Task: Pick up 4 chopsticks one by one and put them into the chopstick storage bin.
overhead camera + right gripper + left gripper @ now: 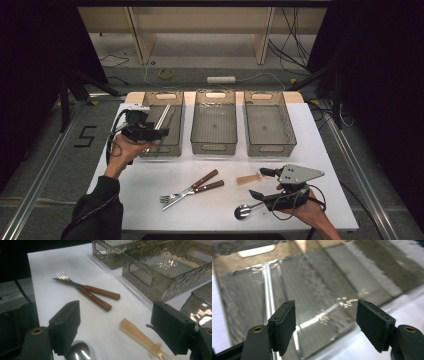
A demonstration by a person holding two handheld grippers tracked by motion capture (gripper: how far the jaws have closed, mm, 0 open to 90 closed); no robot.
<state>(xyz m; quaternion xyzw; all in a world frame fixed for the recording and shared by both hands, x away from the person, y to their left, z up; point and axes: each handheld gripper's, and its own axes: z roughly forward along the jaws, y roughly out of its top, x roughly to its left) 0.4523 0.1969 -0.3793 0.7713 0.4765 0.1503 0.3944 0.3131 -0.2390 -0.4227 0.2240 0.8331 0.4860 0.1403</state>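
Right tool (115,332) gapes empty just over the thin, slick steel spoon (78,351); pinch its stiff handle.

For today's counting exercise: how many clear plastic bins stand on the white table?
3, in a row along the table's far side: the left bin by the left gripper, the middle bin, the right bin.

Three bins (215,127); one fork (187,191), knife (197,190), spoon (246,210); two tongs (161,133).
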